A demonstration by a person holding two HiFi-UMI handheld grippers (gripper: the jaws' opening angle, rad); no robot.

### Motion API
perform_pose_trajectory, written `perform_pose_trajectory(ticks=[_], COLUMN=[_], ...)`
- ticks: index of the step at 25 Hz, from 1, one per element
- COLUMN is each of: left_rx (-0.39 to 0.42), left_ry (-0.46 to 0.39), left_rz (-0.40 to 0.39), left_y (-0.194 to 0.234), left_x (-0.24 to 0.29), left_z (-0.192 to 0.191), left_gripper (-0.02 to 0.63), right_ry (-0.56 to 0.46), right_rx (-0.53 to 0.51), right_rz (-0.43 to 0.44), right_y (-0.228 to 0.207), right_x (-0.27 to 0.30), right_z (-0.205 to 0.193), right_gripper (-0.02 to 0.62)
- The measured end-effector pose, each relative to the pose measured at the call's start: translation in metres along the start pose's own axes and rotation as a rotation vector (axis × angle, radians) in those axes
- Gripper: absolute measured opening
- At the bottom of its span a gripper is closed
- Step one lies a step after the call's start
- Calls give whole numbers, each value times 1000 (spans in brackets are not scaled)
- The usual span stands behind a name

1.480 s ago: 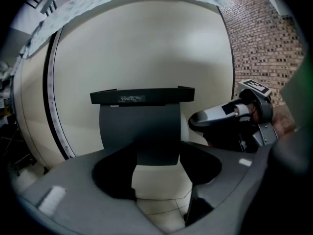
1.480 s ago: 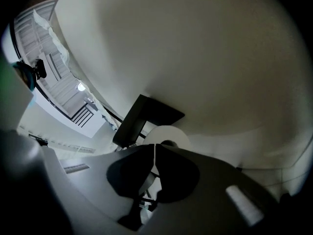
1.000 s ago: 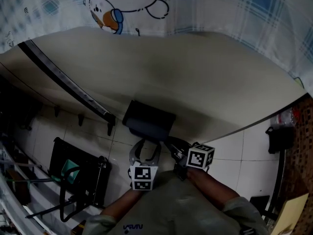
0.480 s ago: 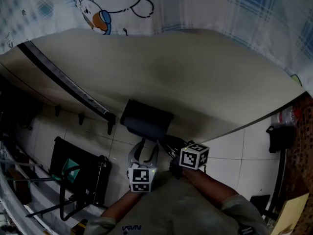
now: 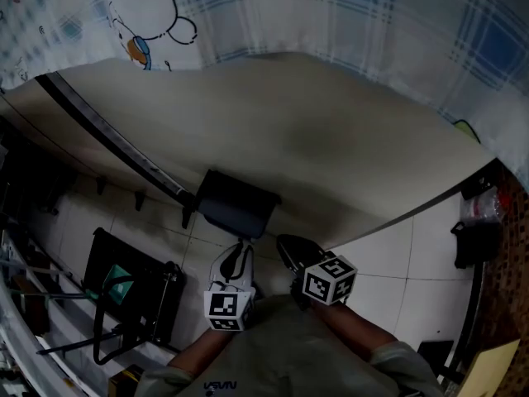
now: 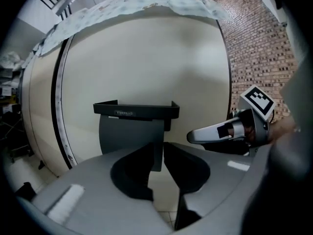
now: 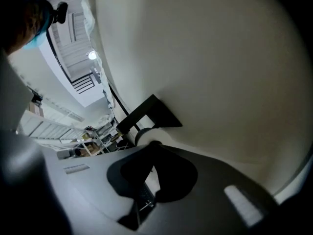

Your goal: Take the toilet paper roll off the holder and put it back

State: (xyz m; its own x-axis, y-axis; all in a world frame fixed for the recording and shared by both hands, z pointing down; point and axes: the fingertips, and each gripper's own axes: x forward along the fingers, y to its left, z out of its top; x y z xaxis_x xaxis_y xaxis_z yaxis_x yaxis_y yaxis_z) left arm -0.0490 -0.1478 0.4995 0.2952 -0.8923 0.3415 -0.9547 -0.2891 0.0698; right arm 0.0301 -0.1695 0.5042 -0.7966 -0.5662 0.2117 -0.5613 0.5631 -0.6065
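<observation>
A dark wall-mounted holder (image 5: 235, 205) hangs on the cream curved wall. In the left gripper view it shows as a black shelf (image 6: 136, 110) with the grey-looking toilet paper roll (image 6: 128, 133) under it. The right gripper view shows the roll's white end (image 7: 145, 133) below the holder (image 7: 146, 112). My left gripper (image 5: 240, 251) sits just under the holder; its jaws are closing, and a narrow gap remains through which the roll's lower edge shows. My right gripper (image 5: 287, 245) is shut and empty, to the right of the holder, its tip close by the roll's end.
A black rail (image 5: 116, 143) with hooks runs down the wall at the left. A black rack (image 5: 124, 292) stands on the tiled floor at lower left. A patterned cloth (image 5: 347, 15) hangs above, and a brick wall (image 5: 514, 255) stands at the right edge.
The left gripper's jaws have gone from wide apart to nearly together just under the holder. The right gripper has stayed shut and moved only slightly.
</observation>
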Motion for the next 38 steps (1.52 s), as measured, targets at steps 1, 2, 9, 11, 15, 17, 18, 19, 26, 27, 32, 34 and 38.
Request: perform_pose_trajectory(ticks=[1,2,9,11,15,17,18,19,26,27,32,34,38], left_rx=[-10,-16,-53,-60,-83,-92,-95,-98,-94,-94,-130,-146,-175], left_ry=[-12,-20,-28,-30,-46,-64,-79,-97,-168,-166,-174,-187,-197], left_rz=[11,22,111,142,183,183,179,174,154,154,152,141,101], left_y=[-2,-4,-32,-34,-31,-32,-33,-35,-62,-65,-76,-83,-101], left_x=[-1,-3,-25,-34,-54,-63,-68,-73,-127,-138,-201,-225,-261], left_z=[2,3,5,8,19,28,33,38,41,35,6,-3,-19], left_gripper=[64,63,59,44,8,8,8,8,8,8,8,8,8], right_ry=[3,6,-10,-19,-67,-96,-107,-117,-115,-115,-127,-130,-130], right_rx=[-42,-72,-127,-185,-298,-350,-370,-388,-462,-471,-486,-497,-523], right_rz=[-9,-14,39,38,35,33,30,27,19,14,-32,-54,-94], right_y=[0,0,6,6,19,30,36,41,77,83,123,139,165], right_x=[-4,-8,-41,-43,-51,-59,-63,-68,-101,-105,-144,-161,-198], right_z=[2,3,8,14,36,45,47,49,31,26,-10,-24,-48], right_gripper=[0,0,0,0,0,0,0,0,0,0,0,0,0])
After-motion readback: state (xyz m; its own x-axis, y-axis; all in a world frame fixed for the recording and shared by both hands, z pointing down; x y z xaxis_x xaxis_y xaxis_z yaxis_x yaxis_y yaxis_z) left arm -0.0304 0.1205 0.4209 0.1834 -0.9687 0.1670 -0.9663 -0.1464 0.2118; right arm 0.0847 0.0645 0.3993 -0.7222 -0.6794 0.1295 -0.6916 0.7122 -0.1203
